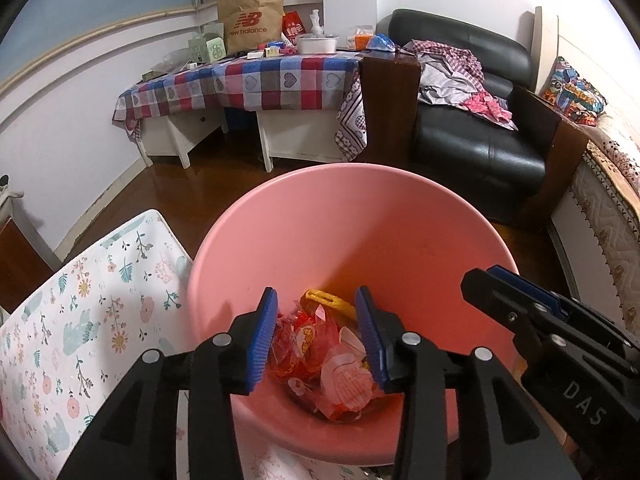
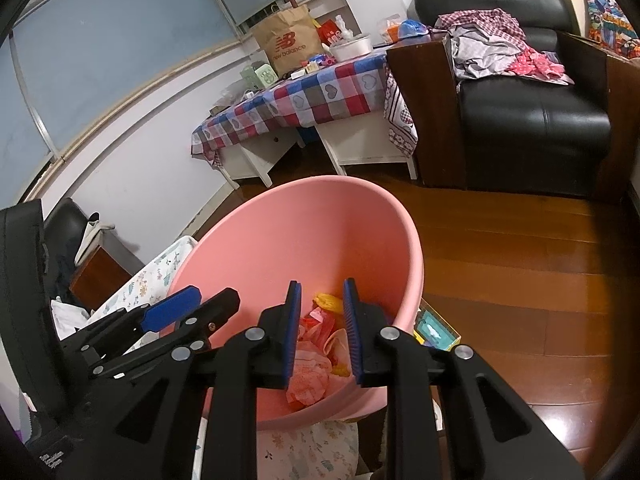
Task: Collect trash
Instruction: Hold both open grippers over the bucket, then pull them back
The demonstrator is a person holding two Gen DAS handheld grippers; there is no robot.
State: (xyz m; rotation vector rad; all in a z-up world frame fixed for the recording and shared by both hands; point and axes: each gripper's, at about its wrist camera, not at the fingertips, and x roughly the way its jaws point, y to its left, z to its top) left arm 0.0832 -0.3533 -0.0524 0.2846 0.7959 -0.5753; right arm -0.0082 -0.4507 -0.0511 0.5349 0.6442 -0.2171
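Observation:
A pink plastic bin [image 1: 320, 248] stands right below both grippers; it also shows in the right wrist view [image 2: 320, 232]. At its bottom lie red and pink wrappers [image 1: 340, 376] and a yellow piece [image 1: 332, 302]; the wrappers also show in the right wrist view [image 2: 312, 376]. My left gripper [image 1: 316, 336] is open and empty above the bin's mouth. My right gripper [image 2: 322, 332] is open and empty over the bin's near rim. The right gripper [image 1: 532, 312] shows at the right of the left wrist view, and the left gripper [image 2: 188, 308] shows at the left of the right wrist view.
A floral-cloth surface [image 1: 72, 320] lies left of the bin. A table with a checked cloth [image 1: 248, 80] and a paper bag [image 1: 252, 20] stands at the back. A black armchair [image 1: 480, 140] holds clothes. A small colourful box [image 2: 436, 328] lies on the wooden floor [image 2: 520, 280].

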